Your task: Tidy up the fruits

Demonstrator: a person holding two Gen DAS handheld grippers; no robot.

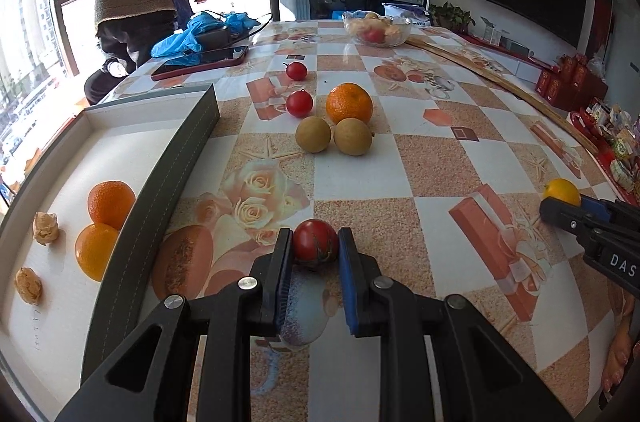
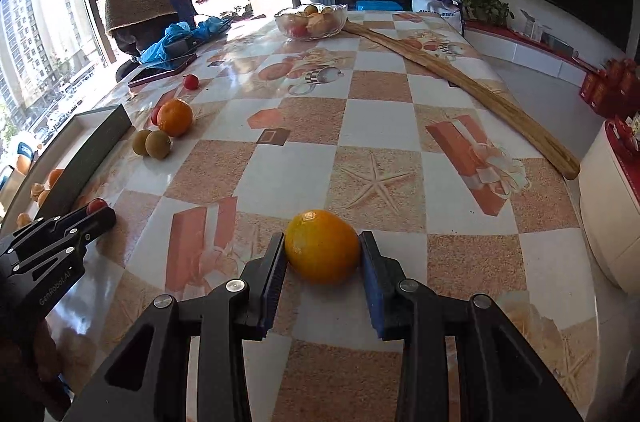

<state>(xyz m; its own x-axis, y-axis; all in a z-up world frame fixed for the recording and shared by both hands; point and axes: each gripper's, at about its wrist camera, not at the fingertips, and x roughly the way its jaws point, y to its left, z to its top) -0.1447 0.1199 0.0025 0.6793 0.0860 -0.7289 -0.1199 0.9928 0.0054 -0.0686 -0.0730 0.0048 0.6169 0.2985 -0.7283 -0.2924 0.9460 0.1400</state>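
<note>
Fruits are sitting in the tray (image 1: 168,158) at left frame: two oranges (image 1: 105,222). At lower centre, the left gripper (image 1: 315,242) is reaching level, pinching a tomato (image 1: 315,241) on the table (image 1: 360,174). Far right, the right gripper (image 2: 322,250) is flanking a yellow orange (image 2: 322,246), both pads touching.

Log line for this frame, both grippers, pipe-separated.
left gripper: shut on tomato | right gripper: shut on orange | tray: holds two oranges | table: fruit remains
</note>
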